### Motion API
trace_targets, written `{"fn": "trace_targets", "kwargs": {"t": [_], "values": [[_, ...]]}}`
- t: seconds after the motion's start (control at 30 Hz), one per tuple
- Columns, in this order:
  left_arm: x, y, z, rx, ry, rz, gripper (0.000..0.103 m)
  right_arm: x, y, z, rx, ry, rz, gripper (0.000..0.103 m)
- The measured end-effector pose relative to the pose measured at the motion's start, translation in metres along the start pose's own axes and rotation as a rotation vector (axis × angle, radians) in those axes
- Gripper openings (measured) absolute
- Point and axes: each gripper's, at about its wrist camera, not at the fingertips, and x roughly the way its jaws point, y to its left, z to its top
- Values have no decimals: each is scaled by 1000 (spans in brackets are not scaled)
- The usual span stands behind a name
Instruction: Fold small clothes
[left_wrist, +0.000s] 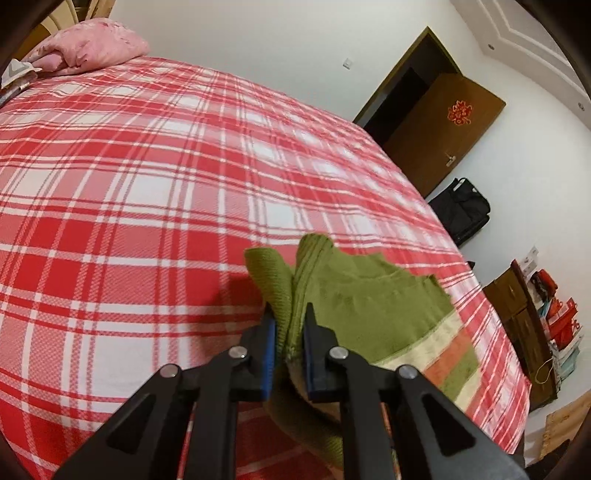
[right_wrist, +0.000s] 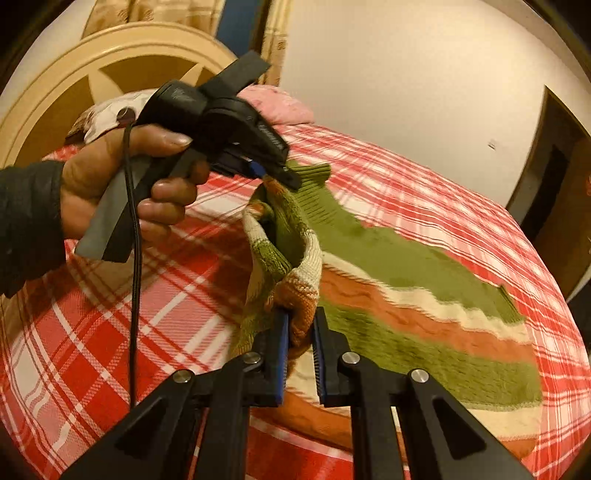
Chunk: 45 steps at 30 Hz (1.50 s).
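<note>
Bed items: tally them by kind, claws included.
Striped sweater: 1
Pink pillow: 1
Plaid bedsheet: 1
Claws, each shut on the sweater: 2, left claw and right claw
Total: 5

Pretty clearly a bedroom in someone's home: big bed with a red-and-white plaid sheet (left_wrist: 166, 177), pink pillow (left_wrist: 92, 46) up by the cream headboard (right_wrist: 74, 85), brown wooden door (left_wrist: 443, 125) standing open, black bag (left_wrist: 461, 210) on the floor, wooden cabinet (left_wrist: 524, 317) along the wall.
</note>
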Motion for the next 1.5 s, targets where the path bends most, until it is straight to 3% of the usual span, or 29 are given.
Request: {"fn": "trace_targets", "kwargs": {"t": [0.43, 0.73, 0.93, 1.5], "values": [[21, -99, 26, 92, -38, -112, 12, -39, -81, -10, 182, -51, -40, 10], [70, -154, 27, 123, 15, -147, 12, -54, -144, -36, 316, -28, -69, 4], [100, -191, 20, 158, 62, -169, 12, -56, -180, -61, 433, 9, -32, 4], [160, -275, -9, 285, 166, -189, 12, -86, -232, -117, 600, 70, -46, 4]]}}
